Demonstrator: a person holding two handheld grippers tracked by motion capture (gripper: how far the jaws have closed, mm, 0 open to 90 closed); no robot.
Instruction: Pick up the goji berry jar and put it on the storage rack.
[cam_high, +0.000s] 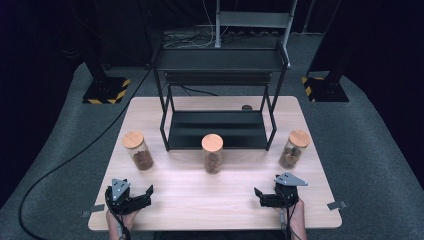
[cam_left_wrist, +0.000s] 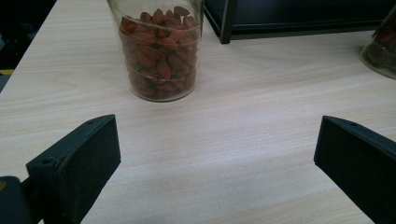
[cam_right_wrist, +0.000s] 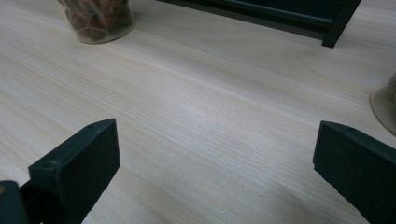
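Three glass jars with round wooden lids stand in a row on the light wooden table (cam_high: 175, 200): a left jar (cam_high: 137, 150), a middle jar (cam_high: 212, 153) and a right jar (cam_high: 294, 149), each holding brownish-red dried pieces. My left gripper (cam_high: 128, 193) rests near the front left edge, open and holding nothing. In the left gripper view the left jar (cam_left_wrist: 161, 51) stands ahead of its wide-apart jaws (cam_left_wrist: 215, 130). My right gripper (cam_high: 276, 193) sits near the front right edge, open and holding nothing (cam_right_wrist: 215, 133). The middle jar's base (cam_right_wrist: 95, 18) lies far ahead of it.
A black two-tier metal rack (cam_high: 217, 127) stands at the back of the table behind the jars, its leg (cam_right_wrist: 343, 21) visible ahead of the right gripper. A small dark object (cam_high: 246, 107) lies beside the rack. Black stands with yellow stripes sit on the grey floor (cam_high: 375, 150).
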